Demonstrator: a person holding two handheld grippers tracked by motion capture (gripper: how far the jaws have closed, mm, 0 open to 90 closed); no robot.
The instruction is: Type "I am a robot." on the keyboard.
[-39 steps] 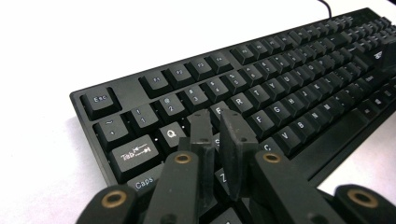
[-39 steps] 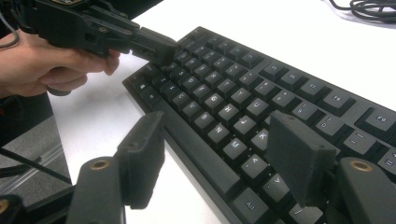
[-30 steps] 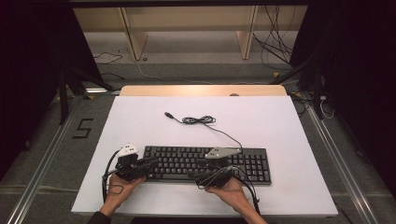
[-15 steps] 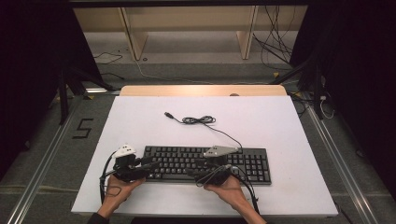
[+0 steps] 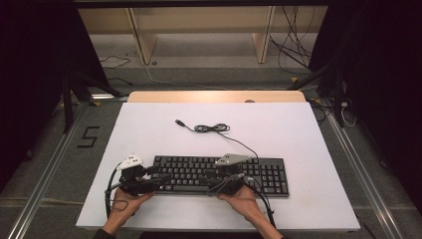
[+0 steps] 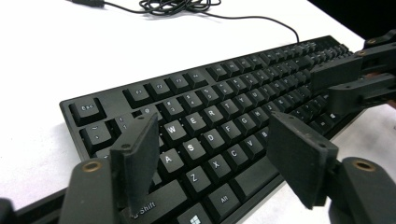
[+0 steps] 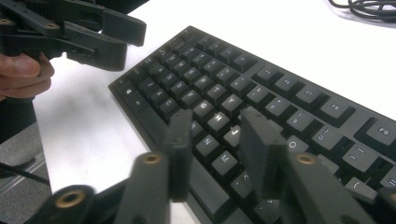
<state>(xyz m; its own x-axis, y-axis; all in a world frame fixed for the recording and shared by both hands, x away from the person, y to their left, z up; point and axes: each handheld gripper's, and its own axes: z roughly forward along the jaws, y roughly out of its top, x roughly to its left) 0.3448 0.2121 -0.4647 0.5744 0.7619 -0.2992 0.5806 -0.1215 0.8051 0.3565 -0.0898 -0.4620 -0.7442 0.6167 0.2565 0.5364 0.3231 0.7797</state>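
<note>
A: High view — your black keyboard [image 5: 219,174] lies on the white table [image 5: 298,134], near the front edge. Left gripper [image 5: 155,180] at its left end, right gripper [image 5: 213,185] over the mid keys.

B: Cable [image 5: 211,128] coiled behind the kbd, plug end loose.

A: Left gripper view — your jaws stand wide apart, over the A/S/Z keys, nothing btwn them.

B: Right gripper view — your jaws narrower but parted, above the H/N/M keys, gripping nothing.

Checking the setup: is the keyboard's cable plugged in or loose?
Loose: the cable lies partly coiled on the table, plug free.
</note>
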